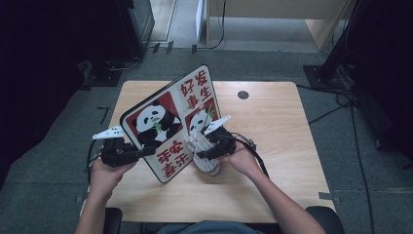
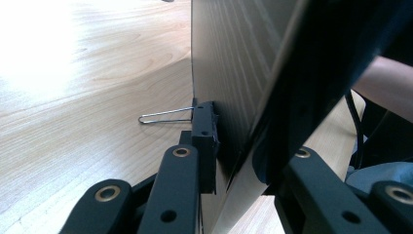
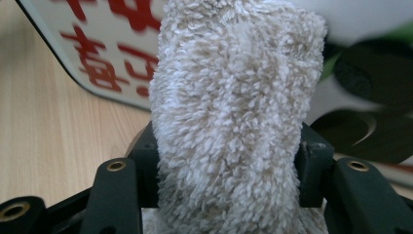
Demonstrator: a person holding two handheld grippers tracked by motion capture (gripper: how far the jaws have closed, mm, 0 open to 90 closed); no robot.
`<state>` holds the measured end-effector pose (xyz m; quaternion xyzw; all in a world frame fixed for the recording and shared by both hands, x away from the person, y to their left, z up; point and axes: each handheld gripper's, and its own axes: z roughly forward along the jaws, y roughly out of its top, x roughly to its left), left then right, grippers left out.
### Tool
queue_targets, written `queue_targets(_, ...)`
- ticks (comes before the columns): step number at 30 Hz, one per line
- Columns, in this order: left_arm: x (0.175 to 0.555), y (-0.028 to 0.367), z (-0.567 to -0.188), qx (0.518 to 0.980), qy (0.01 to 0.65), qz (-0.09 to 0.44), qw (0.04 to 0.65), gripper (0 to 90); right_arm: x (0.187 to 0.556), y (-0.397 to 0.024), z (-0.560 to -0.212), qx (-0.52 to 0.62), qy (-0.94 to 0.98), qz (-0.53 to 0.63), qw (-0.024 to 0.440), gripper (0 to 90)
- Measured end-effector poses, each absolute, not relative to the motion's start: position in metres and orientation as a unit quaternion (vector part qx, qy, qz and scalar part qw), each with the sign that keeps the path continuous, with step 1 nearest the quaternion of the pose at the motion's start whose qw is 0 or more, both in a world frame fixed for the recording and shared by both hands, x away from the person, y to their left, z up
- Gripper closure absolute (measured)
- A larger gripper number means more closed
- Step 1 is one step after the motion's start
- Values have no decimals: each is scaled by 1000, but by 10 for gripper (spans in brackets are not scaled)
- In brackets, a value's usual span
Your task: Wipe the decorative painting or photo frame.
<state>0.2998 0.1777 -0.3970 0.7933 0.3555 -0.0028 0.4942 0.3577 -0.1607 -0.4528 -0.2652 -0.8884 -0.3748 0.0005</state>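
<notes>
Tilting above the table's (image 1: 272,146) near-left part, the panda board (image 1: 168,122) is pinched at its left edge by the left gripper (image 1: 139,152); the right gripper (image 1: 207,151) clamps a fluffy cloth (image 1: 202,151) (its lower end hidden) against the board's face

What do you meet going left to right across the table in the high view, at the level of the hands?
Left tool clamped on the board's edge → panda board, held tilted → beige towel against the board's face → right tool shut on the towel → bare table.
</notes>
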Motion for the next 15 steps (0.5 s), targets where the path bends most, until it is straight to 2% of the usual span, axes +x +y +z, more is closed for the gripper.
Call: queue_targets(15, 300, 178, -397, 793, 355, -4, 495, 769, 366, -148, -388, -254, -880, -401, -12, 442)
